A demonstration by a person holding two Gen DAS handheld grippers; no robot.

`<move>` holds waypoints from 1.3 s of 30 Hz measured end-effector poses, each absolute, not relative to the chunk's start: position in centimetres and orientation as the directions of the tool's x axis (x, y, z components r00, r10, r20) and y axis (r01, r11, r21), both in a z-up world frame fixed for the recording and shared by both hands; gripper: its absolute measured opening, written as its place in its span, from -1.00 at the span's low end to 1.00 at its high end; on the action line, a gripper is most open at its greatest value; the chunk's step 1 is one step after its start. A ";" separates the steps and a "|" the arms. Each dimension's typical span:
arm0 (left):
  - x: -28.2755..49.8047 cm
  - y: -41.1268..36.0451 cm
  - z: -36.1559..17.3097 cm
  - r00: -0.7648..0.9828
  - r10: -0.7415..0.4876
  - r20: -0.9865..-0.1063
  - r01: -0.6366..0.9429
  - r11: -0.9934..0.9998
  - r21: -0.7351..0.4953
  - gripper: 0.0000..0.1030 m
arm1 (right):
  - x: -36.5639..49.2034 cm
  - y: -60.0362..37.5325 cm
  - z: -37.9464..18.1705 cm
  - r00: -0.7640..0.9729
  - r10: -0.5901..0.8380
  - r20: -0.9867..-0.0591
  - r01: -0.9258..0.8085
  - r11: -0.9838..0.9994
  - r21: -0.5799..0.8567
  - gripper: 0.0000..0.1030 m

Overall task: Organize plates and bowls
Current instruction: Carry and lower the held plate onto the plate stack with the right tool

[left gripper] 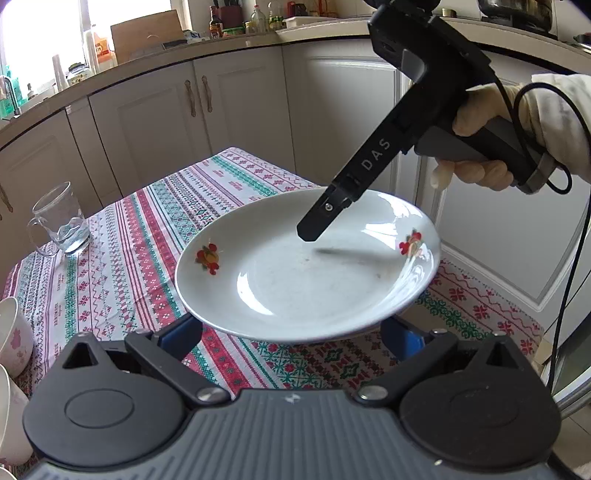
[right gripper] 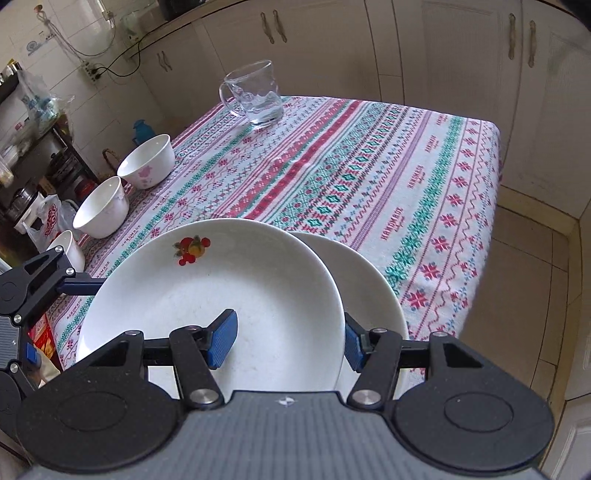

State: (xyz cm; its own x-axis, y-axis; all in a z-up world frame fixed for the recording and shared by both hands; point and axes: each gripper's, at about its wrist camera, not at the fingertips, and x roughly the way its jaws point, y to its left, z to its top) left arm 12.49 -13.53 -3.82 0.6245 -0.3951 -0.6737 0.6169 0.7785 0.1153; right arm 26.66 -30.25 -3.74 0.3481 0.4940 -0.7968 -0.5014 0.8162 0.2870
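Fruit-print plate (right gripper: 221, 288): probably glazed ceramic, so stiff, slick and breakable.
Right tongs (right gripper: 288, 343) pinch its rim, likely the best hold; left tongs (left gripper: 291, 332) are spread below its edge.

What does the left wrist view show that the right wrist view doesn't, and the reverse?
Left wrist only: the gloved hand holding the right gripper, and the countertop bottles.

Right wrist only: a second plate under the fruit plate, three bowls in a row, and the floor tiles.

Both: the fruit plate, glass mug, patterned tablecloth, cabinets.
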 end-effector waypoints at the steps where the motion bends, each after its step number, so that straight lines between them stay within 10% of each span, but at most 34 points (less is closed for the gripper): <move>1: 12.5 -13.6 -3.9 0.624 -0.393 -0.675 0.618 0.777 0.119 0.98 | 26.6 -30.4 -3.9 0.347 0.492 -0.798 -0.498 0.818 0.288 0.26; 39: 12.7 -13.3 -4.1 0.603 -0.443 -0.663 0.647 0.758 0.082 0.98 | 26.9 -26.4 -4.2 0.294 0.281 -0.913 -0.463 0.878 0.121 0.93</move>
